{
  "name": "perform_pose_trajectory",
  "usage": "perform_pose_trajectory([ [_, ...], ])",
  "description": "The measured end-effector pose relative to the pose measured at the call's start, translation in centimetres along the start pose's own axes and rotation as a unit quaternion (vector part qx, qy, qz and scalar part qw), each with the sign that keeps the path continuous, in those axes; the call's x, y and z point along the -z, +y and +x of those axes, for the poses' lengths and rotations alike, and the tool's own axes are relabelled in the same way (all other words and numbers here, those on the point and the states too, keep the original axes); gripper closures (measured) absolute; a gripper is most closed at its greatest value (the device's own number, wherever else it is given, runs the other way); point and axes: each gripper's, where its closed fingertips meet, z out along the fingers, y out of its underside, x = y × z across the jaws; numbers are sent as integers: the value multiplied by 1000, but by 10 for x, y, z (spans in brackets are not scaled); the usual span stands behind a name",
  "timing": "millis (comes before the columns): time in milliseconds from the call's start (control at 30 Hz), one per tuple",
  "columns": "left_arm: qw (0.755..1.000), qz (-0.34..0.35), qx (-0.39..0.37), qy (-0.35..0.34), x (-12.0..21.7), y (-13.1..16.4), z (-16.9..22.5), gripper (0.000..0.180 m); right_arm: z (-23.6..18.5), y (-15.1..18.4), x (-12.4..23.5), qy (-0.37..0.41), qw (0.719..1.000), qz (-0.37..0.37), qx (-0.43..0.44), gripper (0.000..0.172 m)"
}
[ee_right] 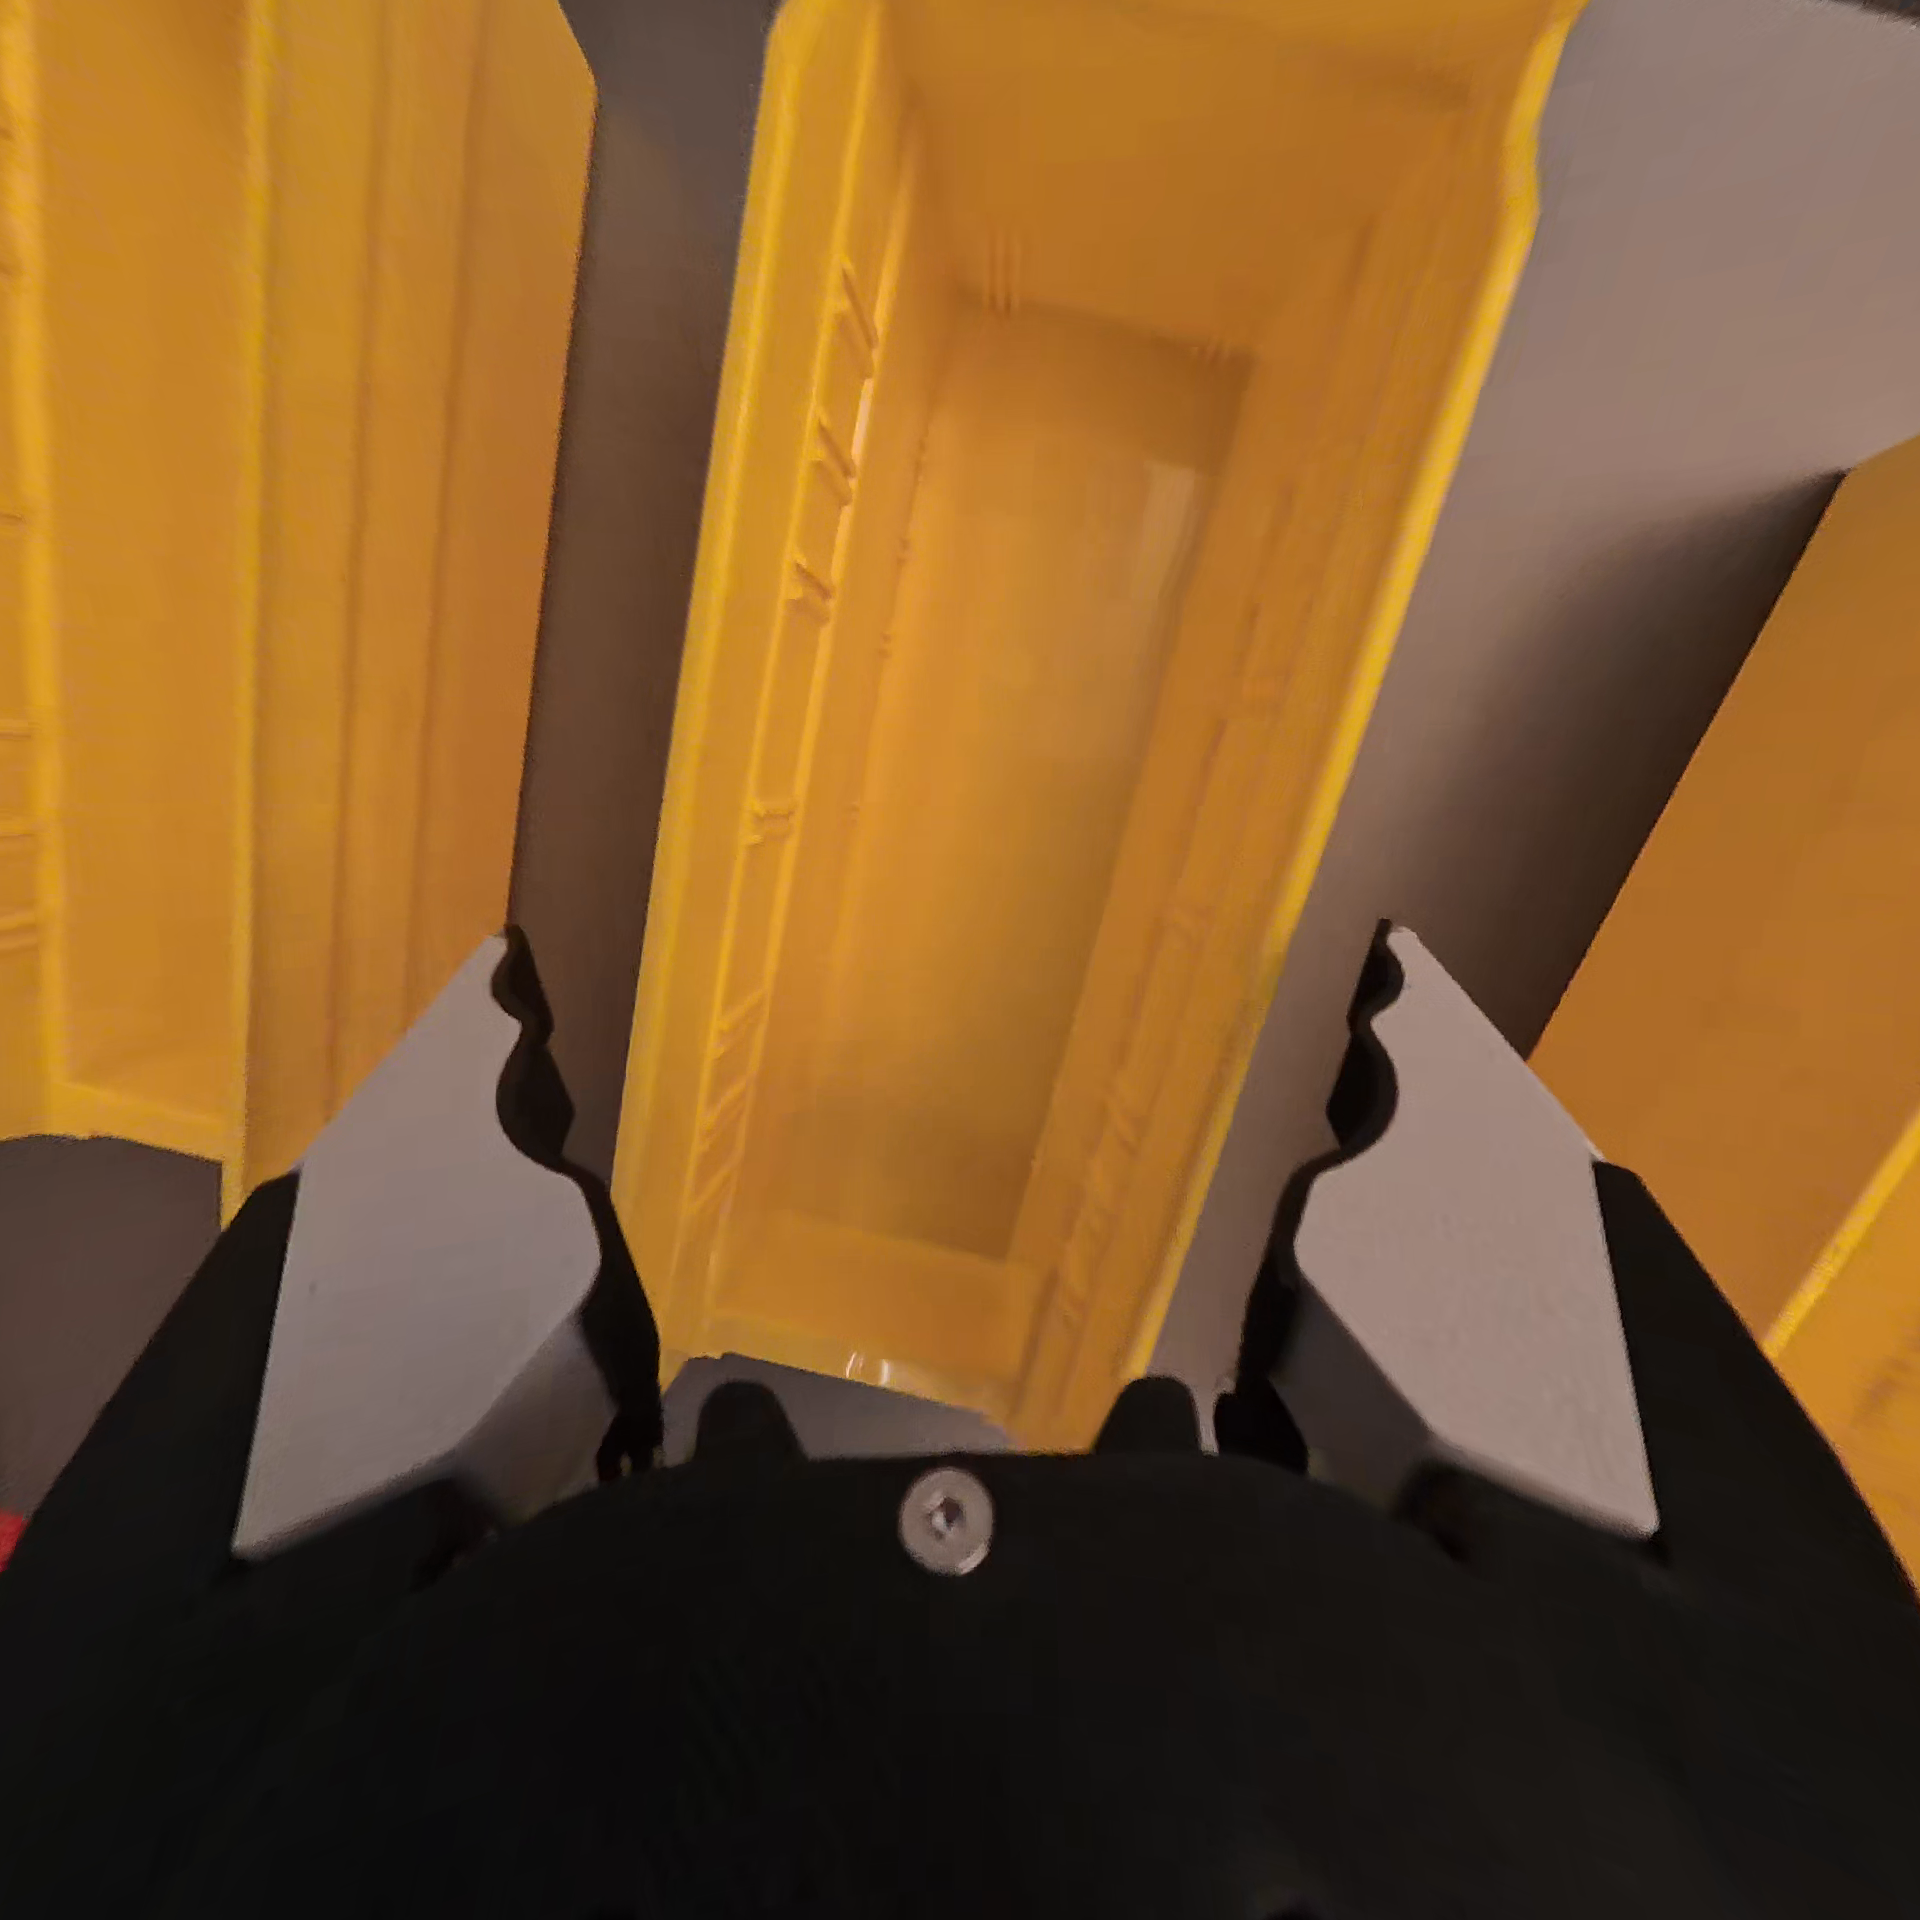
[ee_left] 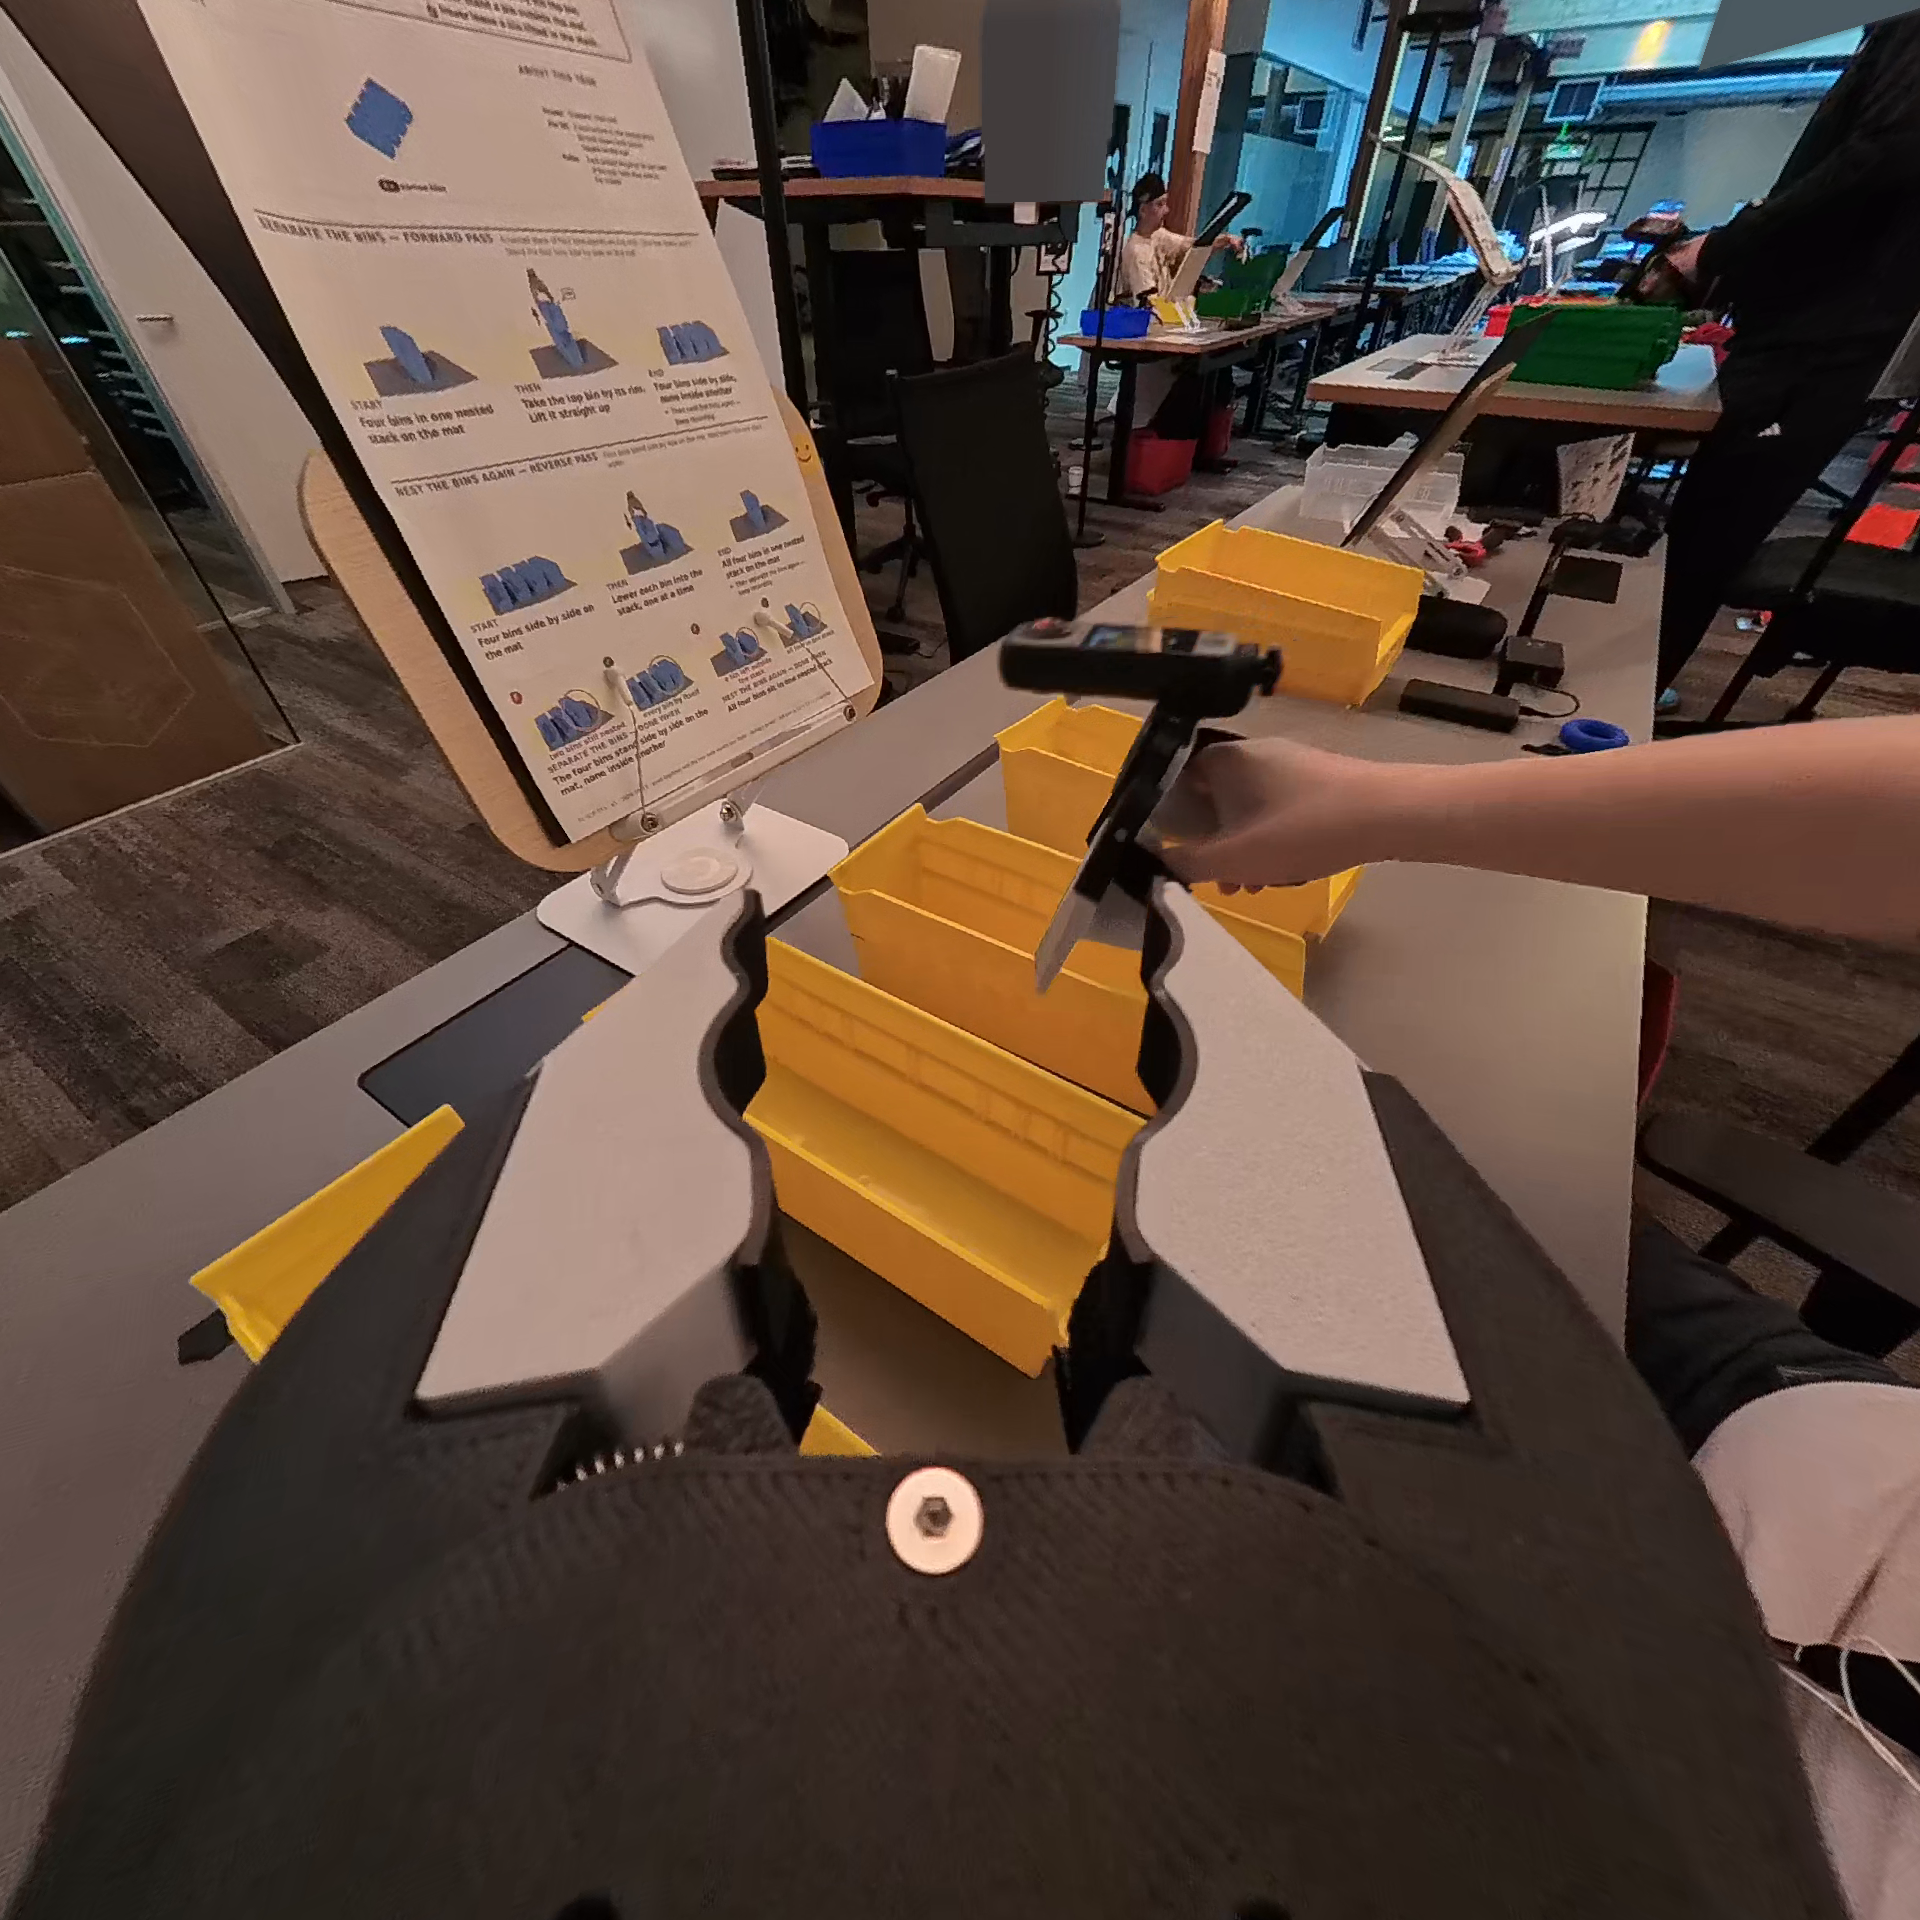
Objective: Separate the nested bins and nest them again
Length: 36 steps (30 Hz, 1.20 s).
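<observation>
Hovering over a grey counter (ee_left: 1455,1039), the left gripper (ee_left: 951,987) has its fingers apart with nothing pressed between them; a yellow bin (ee_left: 935,1143) stands on the counter past the tips, framed in the gap, and a corner of another yellow bin (ee_left: 322,1236) shows at about 8 o'clock. Beyond the near bin, toward 12 o'clock, a second bin (ee_left: 966,935) and a third (ee_left: 1060,769) stand apart in a row. A hand (ee_left: 1268,821) holds the right gripper (ee_right: 951,997) pointed down over them at about 1 o'clock. From its own camera, the right fingers spread wide, looking into an open yellow bin (ee_right: 1039,727) whose rims lie inside the gap, clear of both pads; more yellow bins sit at 9 o'clock (ee_right: 208,520) and 4 o'clock (ee_right: 1714,935). An instruction sheet on a stand (ee_left: 540,416) rises at 11 o'clock.
</observation>
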Motion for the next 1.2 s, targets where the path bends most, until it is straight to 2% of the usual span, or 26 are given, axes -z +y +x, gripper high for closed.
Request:
perform_pose_trajectory([
  [133,1000,-8,5,-1,-2,3,-3,108,5,14,-19,35,997,-68,-3,23],
  [200,1000,-11,4,-5,-2,5,-4,108,4,18,-25,24,996,-86,-24,24],
  [300,1000,-4,1,1,-1,2,-1,109,4,17,-23,18,995,-97,-32,40],
  [500,1000,-7,-4,7,-2,2,3,109,8,18,-17,12,994,-103,-32,55],
  [833,1000,-8,-3,5,-4,2,3,109,11,10,24,-68,992,-95,-45,59],
  [933,1000,-10,-4,5,-5,3,2,110,23,15,30,-61,992,-101,-48,57],
  [1100,1000,-11,-4,3,-5,3,3,110,40,25,16,-15,994,-102,-21,58],
  [1200,1000,-10,-4,2,-5,3,2,110,37,18,24,-39,995,-83,-31,58],
])
